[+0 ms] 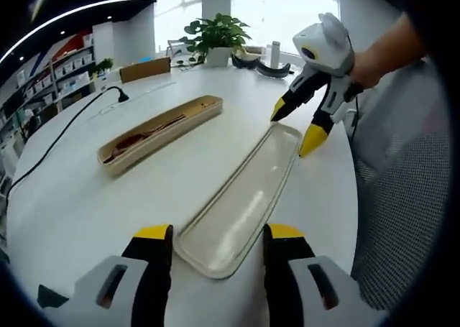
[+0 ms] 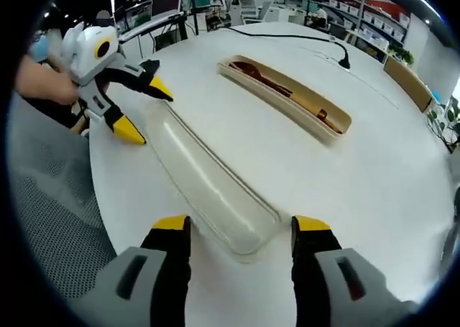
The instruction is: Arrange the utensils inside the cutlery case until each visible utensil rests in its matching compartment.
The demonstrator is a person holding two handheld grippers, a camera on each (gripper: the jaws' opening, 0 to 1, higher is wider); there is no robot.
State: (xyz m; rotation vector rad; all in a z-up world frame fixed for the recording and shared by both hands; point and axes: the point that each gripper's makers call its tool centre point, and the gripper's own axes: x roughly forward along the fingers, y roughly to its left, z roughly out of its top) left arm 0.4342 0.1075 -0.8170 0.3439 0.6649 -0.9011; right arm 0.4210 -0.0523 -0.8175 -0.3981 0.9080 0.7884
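A long beige cutlery case [image 1: 162,131] lies open on the white round table [image 1: 86,212], with dark reddish-brown utensils [image 1: 140,136] inside. In the right gripper view the case [image 2: 287,97] and its utensils [image 2: 259,75] lie at the upper right. Beside it the pale translucent lid [image 1: 244,190] lies hollow side up. My left gripper [image 1: 218,233] is open astride the lid's near end. My right gripper [image 1: 295,128] is open at the lid's far end, held by a hand. In the right gripper view the lid [image 2: 205,176] runs from my right gripper [image 2: 241,224] to my left gripper [image 2: 144,111].
A black cable [image 1: 65,129] crosses the table's left side and ends in a plug [image 2: 343,56] near the case. A potted plant [image 1: 215,36] and a white bottle [image 1: 274,52] stand at the far edge. A grey mesh chair [image 1: 402,197] sits by the table edge.
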